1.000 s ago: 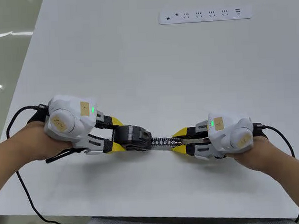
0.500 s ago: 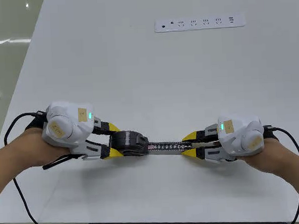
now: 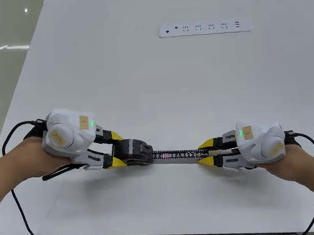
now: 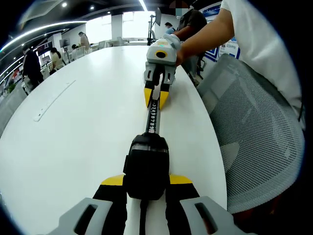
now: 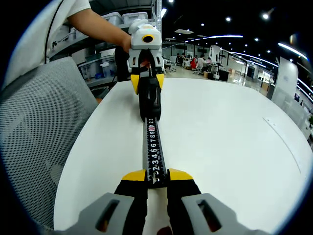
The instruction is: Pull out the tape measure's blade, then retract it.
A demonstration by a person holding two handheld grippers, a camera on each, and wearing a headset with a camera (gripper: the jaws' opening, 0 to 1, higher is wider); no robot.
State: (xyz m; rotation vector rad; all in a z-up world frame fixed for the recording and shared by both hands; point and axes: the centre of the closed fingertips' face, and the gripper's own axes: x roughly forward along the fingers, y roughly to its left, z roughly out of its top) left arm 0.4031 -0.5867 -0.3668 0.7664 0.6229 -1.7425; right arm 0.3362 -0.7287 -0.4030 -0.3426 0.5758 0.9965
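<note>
White worktop (image 3: pixel 160 81): left gripper (image 3: pixel 116 149) fingers (image 3: pixel 118 162) clamped on tape measure case (image 3: pixel 133 152). right gripper (image 3: pixel 206 152) fingers (image 3: pixel 206 143) pinch blade (image 3: pixel 177 154) tip; blade spans straight between both. power strip (image 3: pixel 204 28) well beyond.

Items I cannot resolve: blade (image 3: pixel 177 154) end, covered between the right gripper's (image 3: pixel 206 152) tips in the head view; tape measure case (image 3: pixel 131 152) rear, buried between the left gripper's (image 3: pixel 116 149) jaws; cable (image 3: pixel 17 207) behind that gripper, cut off by the picture's bottom edge.
</note>
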